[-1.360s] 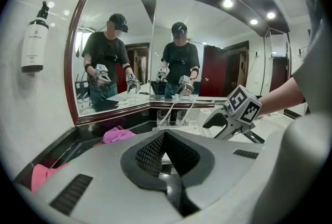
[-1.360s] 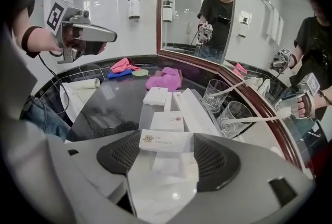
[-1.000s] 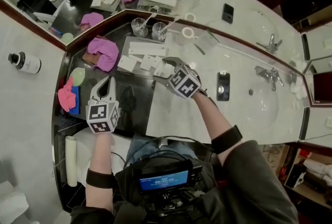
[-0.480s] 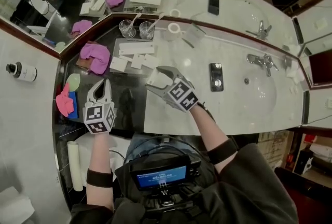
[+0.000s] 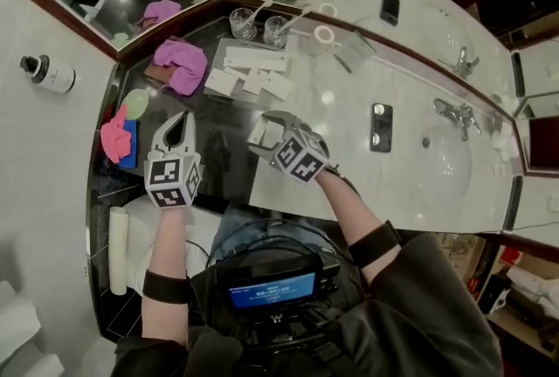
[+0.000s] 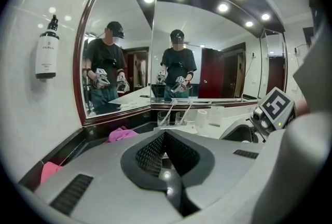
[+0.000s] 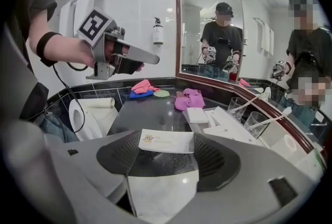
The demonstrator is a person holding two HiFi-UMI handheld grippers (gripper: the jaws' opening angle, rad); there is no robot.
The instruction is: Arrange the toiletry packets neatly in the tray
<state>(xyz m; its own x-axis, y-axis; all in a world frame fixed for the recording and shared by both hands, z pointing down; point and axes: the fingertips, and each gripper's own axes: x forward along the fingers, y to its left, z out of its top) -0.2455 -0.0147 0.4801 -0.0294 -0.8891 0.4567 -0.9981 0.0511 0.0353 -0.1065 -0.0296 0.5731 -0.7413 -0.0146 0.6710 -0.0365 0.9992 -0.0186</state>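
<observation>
While my right fingers [image 7: 220, 162] clamp a white packet [image 7: 167, 141] and left fingers [image 6: 149, 153] sit shut, the tray [image 5: 220, 55] holds several packets [image 5: 255, 61].

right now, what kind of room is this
A bathroom, likely a hotel's: a sink with a tap set in the marble counter, big wall mirrors, and two glasses holding toothbrushes.

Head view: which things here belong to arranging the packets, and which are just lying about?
Job: tray; loose packets in it; held packet clamped in the right gripper.
Lying about: pink cloth; glasses; phone; white ring; wall bottle.
</observation>
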